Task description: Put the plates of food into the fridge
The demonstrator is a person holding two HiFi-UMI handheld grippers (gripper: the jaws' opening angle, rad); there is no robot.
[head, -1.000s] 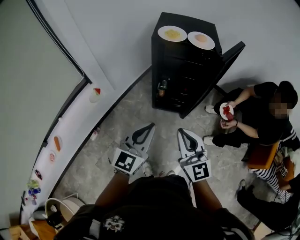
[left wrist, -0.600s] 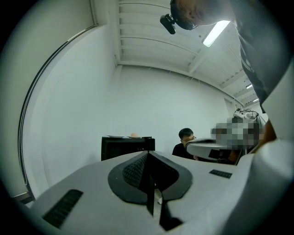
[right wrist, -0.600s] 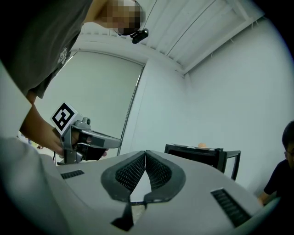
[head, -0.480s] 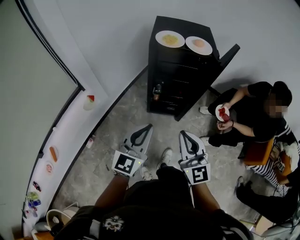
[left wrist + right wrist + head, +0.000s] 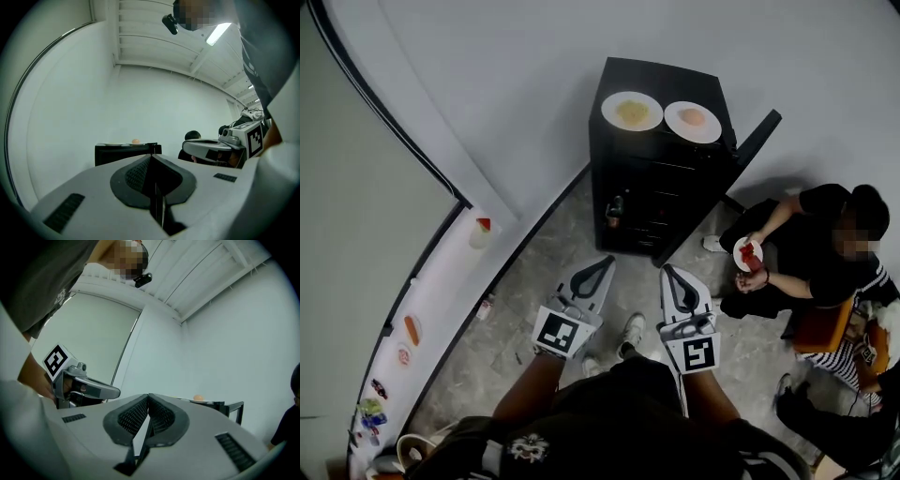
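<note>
Left tongs [image 5: 602, 265], right tongs [image 5: 668, 272] closed; plates [image 5: 610, 112] atop fridge [image 5: 649, 183].

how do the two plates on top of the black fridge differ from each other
The left plate holds yellow food; the right plate holds pinkish-orange food. The left plate's food looks loose and scattered, the right plate's a smooth compact patch. The right plate lies nearer the open door, the left plate farther from it. Both are round, white and lie flat, side by side, on the fridge top.
</note>
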